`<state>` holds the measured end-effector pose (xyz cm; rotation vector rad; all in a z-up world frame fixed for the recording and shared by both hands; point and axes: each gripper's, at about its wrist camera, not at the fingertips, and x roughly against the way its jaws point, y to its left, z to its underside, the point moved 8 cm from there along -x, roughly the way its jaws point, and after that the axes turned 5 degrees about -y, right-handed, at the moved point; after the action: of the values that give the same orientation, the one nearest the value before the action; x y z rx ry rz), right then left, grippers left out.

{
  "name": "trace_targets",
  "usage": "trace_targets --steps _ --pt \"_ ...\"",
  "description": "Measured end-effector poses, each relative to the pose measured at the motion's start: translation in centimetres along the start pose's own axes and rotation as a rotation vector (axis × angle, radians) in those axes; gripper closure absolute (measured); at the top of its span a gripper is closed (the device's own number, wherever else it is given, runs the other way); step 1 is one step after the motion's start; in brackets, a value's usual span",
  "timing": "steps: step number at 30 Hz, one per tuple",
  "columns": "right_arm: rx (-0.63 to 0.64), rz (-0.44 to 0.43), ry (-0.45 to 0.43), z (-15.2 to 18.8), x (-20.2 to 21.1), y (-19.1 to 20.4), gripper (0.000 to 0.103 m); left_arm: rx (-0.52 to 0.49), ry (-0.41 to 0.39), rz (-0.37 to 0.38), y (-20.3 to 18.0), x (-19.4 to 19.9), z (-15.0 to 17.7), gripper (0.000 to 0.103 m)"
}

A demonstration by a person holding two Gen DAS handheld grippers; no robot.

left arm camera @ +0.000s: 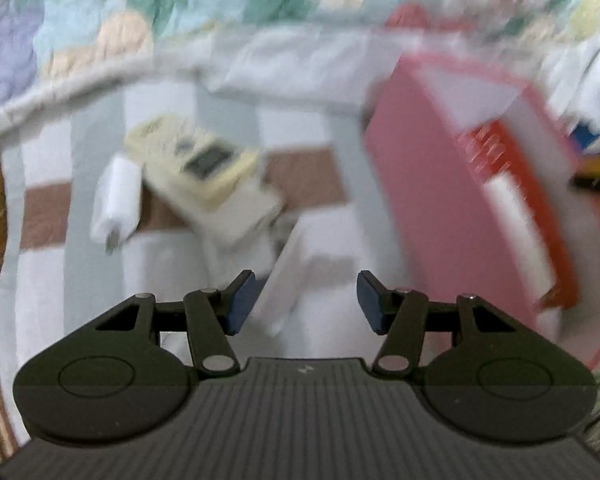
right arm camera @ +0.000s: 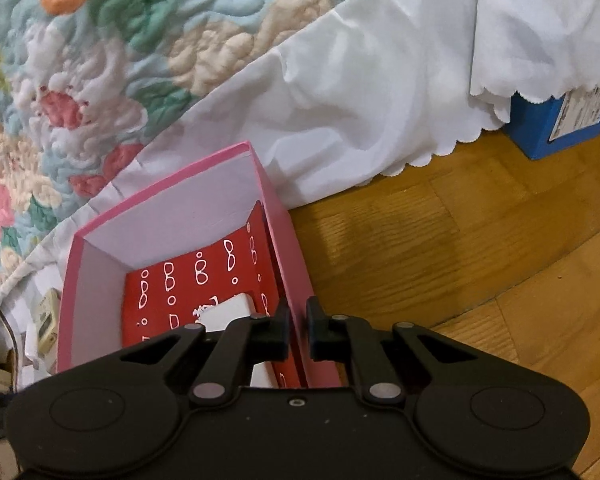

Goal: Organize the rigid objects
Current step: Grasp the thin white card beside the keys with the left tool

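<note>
Working left to right: the white charger point(left arm camera: 116, 196) and the cream remote point(left arm camera: 202, 164) sit up and to the left of your left tongs point(left arm camera: 306, 300), which are apart with nothing between them. The remote's long axis runs diagonally, upper left to lower right, so I'd say you'll need to roll the wrist. Your left hand is nearer. The right tongs point(right arm camera: 298, 326) are clamped on the pink box point(right arm camera: 160, 216) wall.

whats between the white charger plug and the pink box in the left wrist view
A cream remote control lies between the white charger plug and the pink box, touching the plug, on striped cloth; left wrist view, blurred.
</note>
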<state>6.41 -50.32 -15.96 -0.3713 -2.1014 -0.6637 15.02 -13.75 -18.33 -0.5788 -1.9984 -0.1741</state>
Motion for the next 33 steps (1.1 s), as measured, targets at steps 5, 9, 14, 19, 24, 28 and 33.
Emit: trace_targets --steps 5,9,14,19,24,28,33 --pt "-0.046 -0.022 0.000 0.1 -0.3 -0.6 0.091 -0.011 0.004 -0.017 0.6 -1.5 1.6 0.049" --pt "-0.036 -0.022 -0.001 0.1 -0.3 -0.3 0.091 -0.003 -0.049 -0.021 1.0 -2.3 1.2 0.051" --pt "-0.039 -0.025 0.001 0.1 -0.5 -0.4 0.091 -0.024 -0.013 0.018 0.1 -3.8 1.6 0.092" --pt "-0.036 -0.022 0.000 0.1 -0.5 -0.3 0.091 0.026 0.029 0.101 -0.7 -3.7 2.3 0.098" --pt "-0.038 -0.022 0.000 0.1 -0.6 -0.3 0.091 0.012 0.039 0.088 -1.0 -4.2 2.6 0.097" --pt "-0.037 -0.022 0.000 0.1 -0.6 -0.3 0.091 0.014 0.040 0.078 -1.1 -4.7 2.5 0.096" --pt "-0.031 -0.025 0.003 0.1 -0.6 -0.2 0.091 0.015 0.052 0.031 -1.2 -4.5 2.7 0.097"
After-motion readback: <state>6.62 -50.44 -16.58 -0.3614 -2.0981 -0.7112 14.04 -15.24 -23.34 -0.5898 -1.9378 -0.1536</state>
